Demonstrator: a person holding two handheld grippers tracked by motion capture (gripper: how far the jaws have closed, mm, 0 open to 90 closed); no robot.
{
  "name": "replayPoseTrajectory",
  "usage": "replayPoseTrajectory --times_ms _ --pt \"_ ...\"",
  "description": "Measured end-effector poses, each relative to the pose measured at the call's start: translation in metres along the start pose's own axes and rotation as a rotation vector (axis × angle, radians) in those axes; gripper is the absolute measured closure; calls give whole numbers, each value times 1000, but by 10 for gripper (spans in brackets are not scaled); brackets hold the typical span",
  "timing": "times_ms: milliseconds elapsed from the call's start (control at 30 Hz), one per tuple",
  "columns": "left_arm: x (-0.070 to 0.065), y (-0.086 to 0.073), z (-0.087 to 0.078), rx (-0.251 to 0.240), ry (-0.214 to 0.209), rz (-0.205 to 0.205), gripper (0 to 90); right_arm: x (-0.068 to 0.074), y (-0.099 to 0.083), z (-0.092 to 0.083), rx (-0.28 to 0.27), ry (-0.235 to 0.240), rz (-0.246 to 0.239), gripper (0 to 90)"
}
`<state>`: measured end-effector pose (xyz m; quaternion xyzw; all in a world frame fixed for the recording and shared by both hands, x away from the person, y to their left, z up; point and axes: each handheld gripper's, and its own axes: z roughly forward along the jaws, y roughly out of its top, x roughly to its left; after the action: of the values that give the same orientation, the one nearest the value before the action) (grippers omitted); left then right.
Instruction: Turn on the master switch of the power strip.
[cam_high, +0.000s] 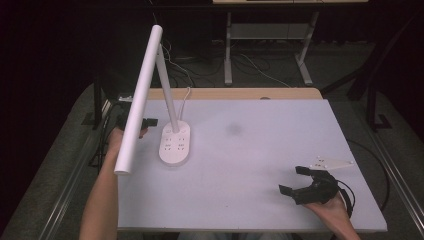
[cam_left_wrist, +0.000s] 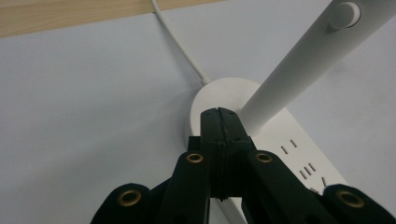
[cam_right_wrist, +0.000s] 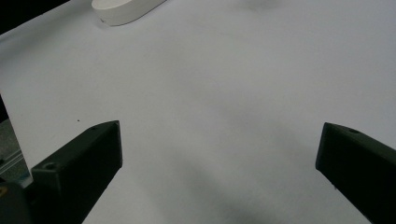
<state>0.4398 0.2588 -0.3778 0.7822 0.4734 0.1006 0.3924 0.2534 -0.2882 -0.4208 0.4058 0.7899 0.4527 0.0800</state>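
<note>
From the high view, the desk lamp (cam_high: 175, 142) stands near the surface's (cam_high: 260, 150) left edge, toward the far side; the left hand-held gripper (cam_high: 145, 122) sits just beside its base, while the right hand-held gripper (cam_high: 300, 182) hovers near the near right corner, with bare surface between them. In the left gripper view, the jaws are clenched on nothing at the lamp's stem (cam_left_wrist: 289, 70). In the right gripper view, the jaws stand released over bare surface.

Setting, as I read it from my station: a lab or test room, not a home. I note a white-topped desk (cam_high: 260, 145) with a wooden edge, dark surroundings, grey carpet floor (cam_high: 350, 70), loose cables (cam_high: 250, 65) trailing across it, and the metal legs of another desk (cam_high: 228, 47) behind. On my desk stands one white lamp with a socket-strip base (cam_high: 175, 142).
</note>
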Motion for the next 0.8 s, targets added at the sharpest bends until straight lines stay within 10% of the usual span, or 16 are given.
replayPoseTrajectory --times_ms 800 --pt "-12 -3 27 55 -29 23 900 1 -1 2 17 2 -13 1"
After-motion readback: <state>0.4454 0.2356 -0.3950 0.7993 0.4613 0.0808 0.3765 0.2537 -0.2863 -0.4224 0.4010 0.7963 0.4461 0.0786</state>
